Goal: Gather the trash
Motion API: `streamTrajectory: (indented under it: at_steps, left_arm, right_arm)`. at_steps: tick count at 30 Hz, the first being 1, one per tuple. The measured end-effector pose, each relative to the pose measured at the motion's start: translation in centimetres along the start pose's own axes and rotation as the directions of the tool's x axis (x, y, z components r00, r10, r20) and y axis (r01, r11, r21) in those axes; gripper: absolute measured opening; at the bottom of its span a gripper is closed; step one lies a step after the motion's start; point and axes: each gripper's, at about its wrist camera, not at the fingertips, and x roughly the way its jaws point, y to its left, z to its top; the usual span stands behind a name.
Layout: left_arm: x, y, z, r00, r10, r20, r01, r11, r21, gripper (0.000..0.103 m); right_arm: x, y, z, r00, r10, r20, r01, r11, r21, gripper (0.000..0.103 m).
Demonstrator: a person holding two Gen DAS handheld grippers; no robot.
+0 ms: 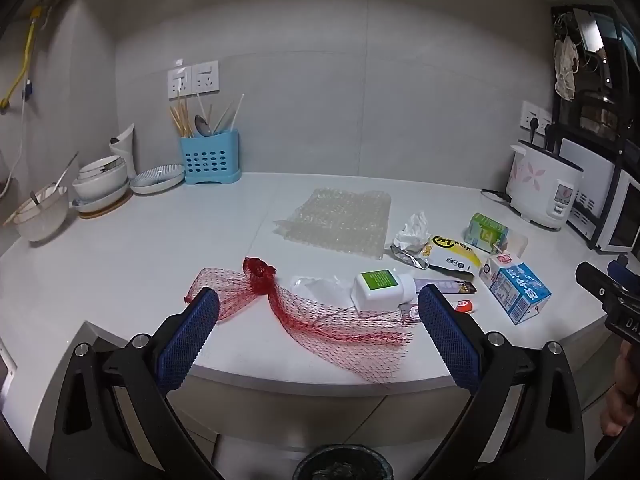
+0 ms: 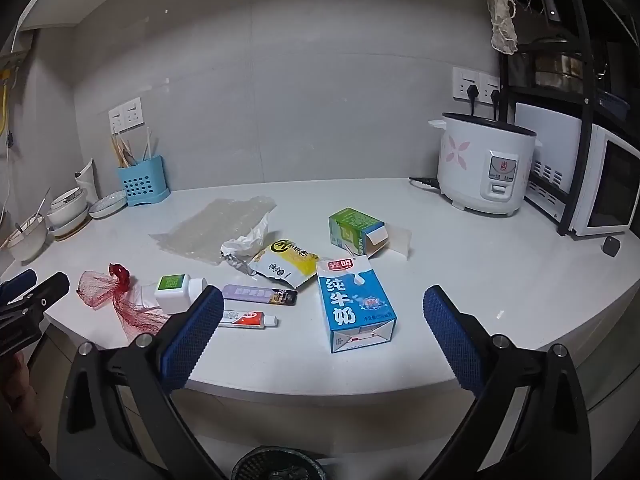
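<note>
Red mesh netting (image 1: 320,320) lies at the near edge of the white counter (image 1: 200,232), right ahead of my left gripper (image 1: 318,306), fingers wide apart, nothing between them. White bottle (image 1: 380,290) with green label lies just beside the netting. My right gripper (image 2: 324,306) also spread wide and empty, hovering before the blue milk carton (image 2: 354,304). Yellow snack packet (image 2: 286,266), small tube (image 2: 248,319), green carton (image 2: 354,232) and bubble wrap (image 2: 212,228) are scattered nearby. Bin (image 2: 276,464) sits below the counter edge.
</note>
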Motion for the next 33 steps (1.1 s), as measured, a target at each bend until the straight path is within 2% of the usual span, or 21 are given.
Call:
streamTrajectory:
  at_steps: [23, 33]
  left_arm:
    - [-0.1, -0.2, -0.6, 1.000, 0.001, -0.012, -0.001, 1.000, -0.004, 0.097]
    - [0.4, -0.6, -1.0, 1.000, -0.017, -0.016, 0.017, 1.000, -0.010, 0.097]
  right_arm:
    - [-0.8, -0.2, -0.4, 1.000, -0.008, 0.002, 0.008, 1.000, -0.018, 0.096]
    - [-1.3, 0.2, -0.6, 0.999, -0.013, 0.047, 0.015, 0.999, -0.034, 0.096]
